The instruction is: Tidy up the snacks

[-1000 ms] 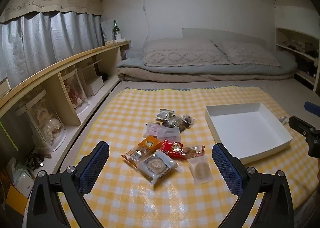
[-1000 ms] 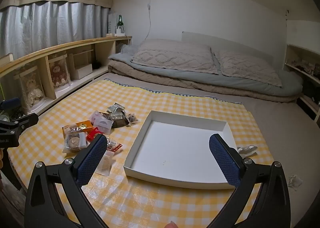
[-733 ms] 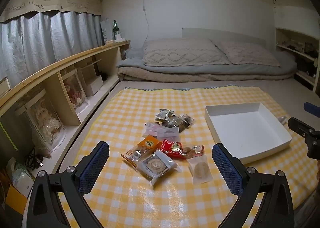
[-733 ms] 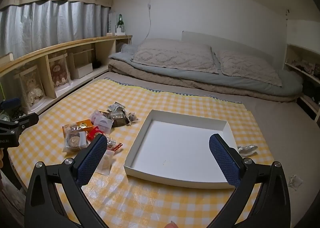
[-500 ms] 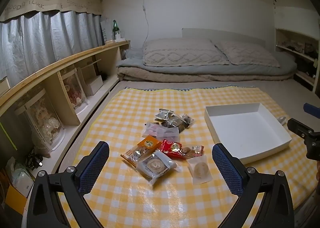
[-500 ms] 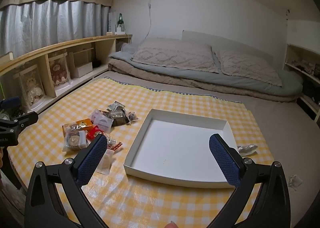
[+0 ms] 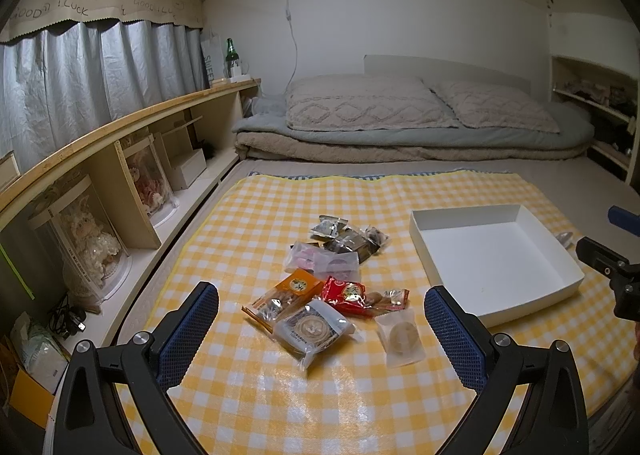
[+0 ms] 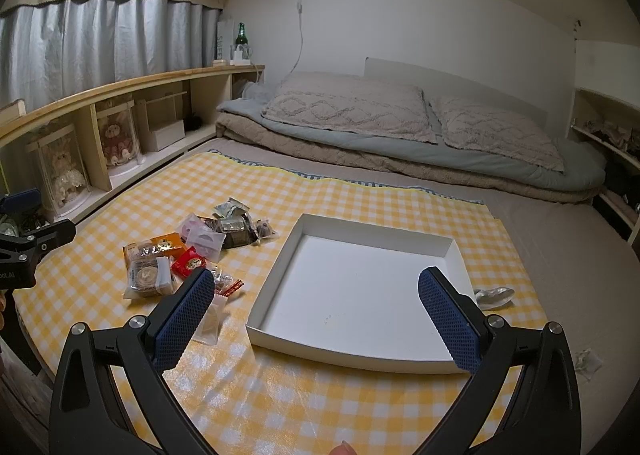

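Note:
A pile of wrapped snacks (image 7: 332,283) lies on a yellow checked cloth (image 7: 280,207): an orange pack (image 7: 284,293), a red pack (image 7: 346,293), a clear round-biscuit pack (image 7: 400,337), pink and dark packs behind. It also shows in the right wrist view (image 8: 188,251). An empty white box (image 7: 496,251) sits to its right, also in the right wrist view (image 8: 360,287). My left gripper (image 7: 320,335) is open and empty above the near snacks. My right gripper (image 8: 316,319) is open and empty above the box's near edge.
A wooden shelf (image 7: 120,159) with boxed dolls runs along the left. Folded bedding and pillows (image 7: 400,123) lie at the back. A silver wrapper (image 8: 494,297) lies right of the box. A green bottle (image 8: 241,35) stands on the shelf.

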A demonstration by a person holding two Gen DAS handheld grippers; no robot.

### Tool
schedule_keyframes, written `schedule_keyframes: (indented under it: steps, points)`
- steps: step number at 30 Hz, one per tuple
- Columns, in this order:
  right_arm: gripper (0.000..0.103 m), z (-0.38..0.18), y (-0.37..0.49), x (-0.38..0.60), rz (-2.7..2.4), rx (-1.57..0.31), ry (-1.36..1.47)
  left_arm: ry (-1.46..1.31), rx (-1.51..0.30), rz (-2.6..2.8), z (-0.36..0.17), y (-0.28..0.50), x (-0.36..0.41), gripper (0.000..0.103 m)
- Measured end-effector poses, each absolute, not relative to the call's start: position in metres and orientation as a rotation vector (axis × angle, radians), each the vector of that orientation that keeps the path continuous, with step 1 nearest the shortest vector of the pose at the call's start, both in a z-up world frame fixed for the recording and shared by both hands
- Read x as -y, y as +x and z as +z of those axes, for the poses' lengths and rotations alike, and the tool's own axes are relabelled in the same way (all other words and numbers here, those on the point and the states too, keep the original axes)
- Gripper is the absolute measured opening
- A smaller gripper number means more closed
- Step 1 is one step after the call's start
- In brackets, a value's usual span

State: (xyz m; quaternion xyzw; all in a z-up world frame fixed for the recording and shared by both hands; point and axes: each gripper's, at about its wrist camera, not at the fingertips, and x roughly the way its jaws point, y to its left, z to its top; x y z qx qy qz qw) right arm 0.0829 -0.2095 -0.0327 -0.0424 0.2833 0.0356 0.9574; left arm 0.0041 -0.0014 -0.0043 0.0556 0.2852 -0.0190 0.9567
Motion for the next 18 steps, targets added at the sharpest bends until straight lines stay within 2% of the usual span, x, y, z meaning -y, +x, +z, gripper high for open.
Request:
schedule_keyframes:
  steps: [18]
  points:
    - [0.103, -0.0313, 0.0832, 0.2082, 0.072, -0.579, -0.086, 0.110, -0.576, -0.035, -0.0023, 0.0035, -0.0014, 0.103]
